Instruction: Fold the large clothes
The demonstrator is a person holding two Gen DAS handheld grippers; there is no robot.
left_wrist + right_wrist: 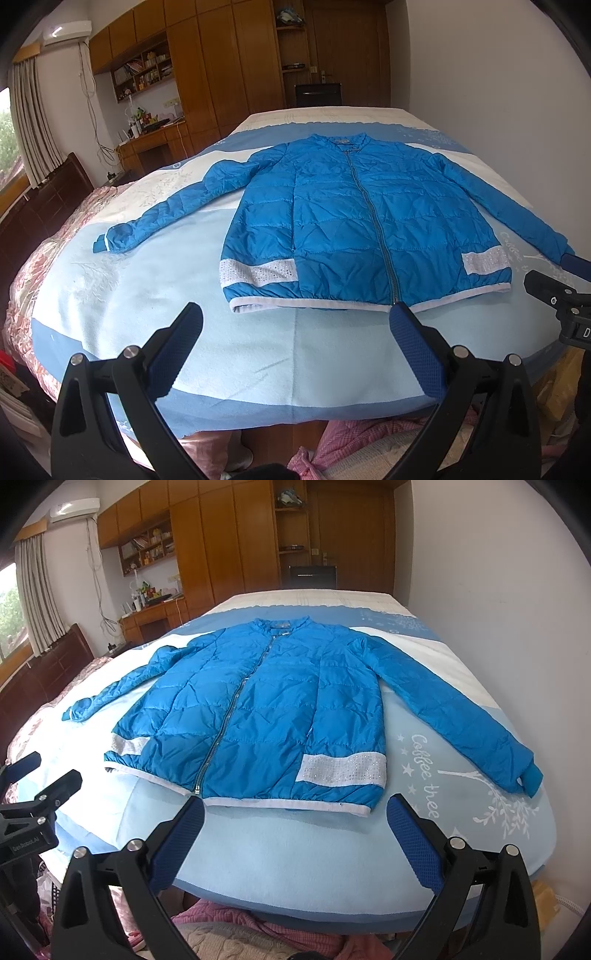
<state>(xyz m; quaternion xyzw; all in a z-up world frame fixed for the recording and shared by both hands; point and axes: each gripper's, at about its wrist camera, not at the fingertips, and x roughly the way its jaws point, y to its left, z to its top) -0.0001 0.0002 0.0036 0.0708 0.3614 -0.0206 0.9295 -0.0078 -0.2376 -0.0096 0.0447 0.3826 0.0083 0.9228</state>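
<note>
A blue quilted jacket (354, 218) lies flat and zipped on the bed, front up, collar far, white hem near me, both sleeves spread out to the sides. It also shows in the right wrist view (266, 716). My left gripper (295, 317) is open and empty, held just in front of the hem, left of the zipper's end. My right gripper (295, 808) is open and empty, just in front of the hem's right half. The right gripper also shows at the left view's right edge (561, 280), near the right cuff.
The bed (258, 347) has a light blue blanket with white prints. Pink bedding (44, 236) lies at its left side, and pink clothes (236, 930) lie below the near edge. A white wall (498, 590) runs along the right. Wooden wardrobes and a desk stand at the back.
</note>
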